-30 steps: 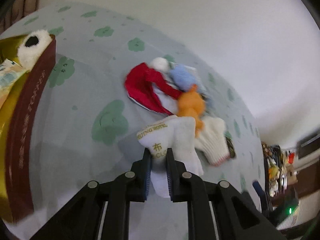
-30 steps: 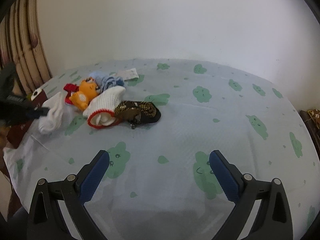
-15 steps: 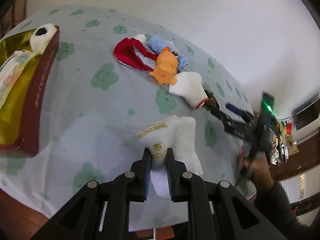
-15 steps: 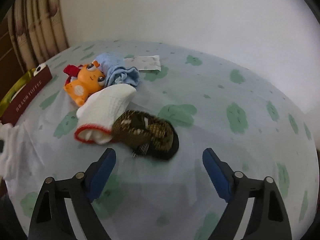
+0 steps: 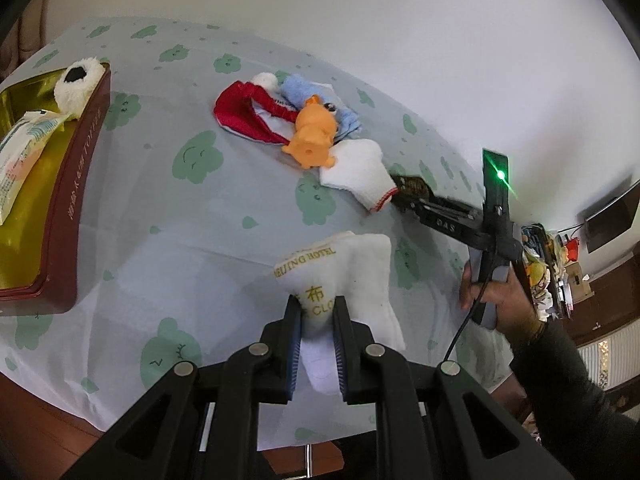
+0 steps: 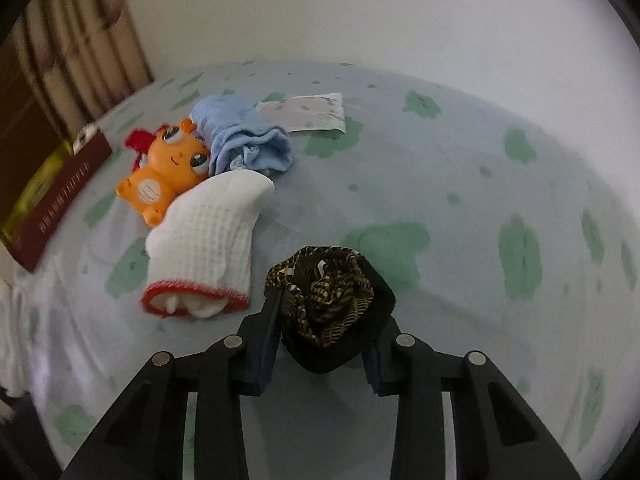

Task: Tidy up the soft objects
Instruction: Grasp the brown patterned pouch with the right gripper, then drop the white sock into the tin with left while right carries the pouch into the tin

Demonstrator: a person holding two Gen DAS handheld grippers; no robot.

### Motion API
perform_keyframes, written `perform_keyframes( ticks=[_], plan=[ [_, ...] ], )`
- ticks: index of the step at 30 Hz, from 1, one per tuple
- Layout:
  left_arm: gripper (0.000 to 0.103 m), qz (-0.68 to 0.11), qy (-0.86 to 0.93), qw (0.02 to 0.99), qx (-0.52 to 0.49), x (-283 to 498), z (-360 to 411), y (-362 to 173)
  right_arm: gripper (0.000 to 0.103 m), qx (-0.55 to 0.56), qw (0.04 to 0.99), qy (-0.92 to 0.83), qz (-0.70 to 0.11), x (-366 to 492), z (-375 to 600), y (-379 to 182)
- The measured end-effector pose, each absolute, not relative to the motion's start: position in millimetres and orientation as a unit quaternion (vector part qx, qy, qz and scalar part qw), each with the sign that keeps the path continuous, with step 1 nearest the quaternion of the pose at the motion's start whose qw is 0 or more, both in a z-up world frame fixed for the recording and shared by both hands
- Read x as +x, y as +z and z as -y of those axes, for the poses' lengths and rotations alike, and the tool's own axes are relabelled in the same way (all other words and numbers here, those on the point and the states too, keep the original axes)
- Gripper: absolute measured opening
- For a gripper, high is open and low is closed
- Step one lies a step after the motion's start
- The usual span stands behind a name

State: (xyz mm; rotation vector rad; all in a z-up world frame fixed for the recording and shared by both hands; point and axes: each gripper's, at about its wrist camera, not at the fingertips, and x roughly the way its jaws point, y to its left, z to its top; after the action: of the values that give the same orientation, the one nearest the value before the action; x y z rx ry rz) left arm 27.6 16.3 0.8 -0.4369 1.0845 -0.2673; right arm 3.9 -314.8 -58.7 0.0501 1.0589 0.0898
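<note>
Your left gripper (image 5: 316, 316) is pinching a white hotel cloth (image 5: 344, 272) printed with gold lettering, its blue-padded fingers pressed against the fabric from both sides while the cloth's upper end stands above them and its lower end hangs between the arms. Below it lies the counter (image 5: 168, 216), covered in a pale blue sheet with green cloud faces. Your right gripper (image 6: 320, 320) sits around a brown patterned pouch (image 6: 328, 304) with a black underside; both fingers touch its sides, the left one plainly against the fabric, and the pouch rests on the sheet, so the gripper looks closed onto it rather than spread. In the left wrist view your right hand (image 5: 496, 296) shows at the counter's right side, holding that gripper's handle with a green light on it. Just left of the pouch lies a white knitted glove (image 6: 208, 240) with a red cuff, its cuff end toward you. Touching the glove's far end is an orange toy (image 6: 164, 168) with big eyes, and a light blue cloth (image 6: 244, 140) is bunched beside the toy. A red and white hat (image 5: 248, 108) lies behind the toy, partly hidden in the right wrist view. A flat printed packet (image 6: 308, 112) sits beyond the blue cloth. At the counter's left edge stands a maroon box (image 5: 76, 176) with a gold lining, holding a furry white toy (image 5: 78, 82) and a paper packet (image 5: 24, 152).
</note>
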Motion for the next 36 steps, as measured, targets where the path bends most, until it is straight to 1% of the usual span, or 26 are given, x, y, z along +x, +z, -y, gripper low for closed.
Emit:
perform_keyframes(
  ticks=[3, 7, 12, 19, 22, 25, 26, 29, 31, 32, 34, 35, 36],
  plan=[
    [0.015, -0.502, -0.123, 0.831, -0.206, 22.0, -19.3, 7.7, 0.03, 0.063, 0.872, 0.024, -0.484, -25.6, 324.1, -45.3],
    [0.015, -0.492, -0.115, 0.837, -0.21, 10.4, -32.1, 19.1, 0.03, 0.078, 0.886, 0.016, -0.457, -70.1, 318.7, -25.8],
    [0.015, -0.474, -0.072, 0.85, -0.22, -2.9, -74.8, 37.6, 0.03, 0.112, 0.891, 0.02, -0.439, -111.3, 301.0, -12.3],
    [0.015, -0.46, 0.035, 0.862, -0.208, 3.5, -162.9, 46.0, 0.03, 0.139, 0.892, 0.043, -0.428, -121.8, 266.0, -7.5],
    [0.015, -0.469, 0.062, 0.862, -0.18, 19.0, -185.5, 36.8, 0.03, 0.137, 0.892, 0.056, -0.426, -118.3, 250.3, -4.8],
    [0.015, -0.478, 0.074, 0.858, -0.176, 35.2, -204.0, 22.8, 0.03, 0.134, 0.892, 0.065, -0.427, -114.9, 239.6, -1.7],
    [0.016, -0.481, 0.073, 0.856, -0.174, 39.4, -207.2, 18.9, 0.03, 0.134, 0.892, 0.066, -0.426, -114.1, 237.2, -0.2],
    [0.029, -0.498, 0.068, 0.849, -0.163, 53.0, -207.5, 6.8, 0.03, 0.131, 0.892, 0.07, -0.426, -111.9, 230.9, 3.6],
    [0.047, -0.5, 0.063, 0.851, -0.146, 61.1, -202.4, 0.9, 0.03, 0.129, 0.892, 0.075, -0.426, -109.8, 227.6, 6.0],
    [0.049, -0.496, 0.077, 0.857, -0.121, 64.7, -198.8, -0.6, 0.03, 0.126, 0.892, 0.077, -0.426, -108.6, 225.7, 6.8],
    [0.05, -0.482, 0.118, 0.866, -0.064, 64.5, -190.5, 2.0, 0.03, 0.114, 0.895, 0.081, -0.424, -105.3, 218.0, 10.7],
    [0.05, -0.463, 0.144, 0.874, -0.04, 59.0, -186.6, 7.6, 0.03, 0.112, 0.895, 0.087, -0.422, -103.1, 213.9, 13.3],
    [0.05, -0.447, 0.155, 0.88, -0.038, 52.9, -186.1, 13.1, 0.03, 0.111, 0.896, 0.091, -0.421, -100.7, 210.7, 15.7]
  ],
)
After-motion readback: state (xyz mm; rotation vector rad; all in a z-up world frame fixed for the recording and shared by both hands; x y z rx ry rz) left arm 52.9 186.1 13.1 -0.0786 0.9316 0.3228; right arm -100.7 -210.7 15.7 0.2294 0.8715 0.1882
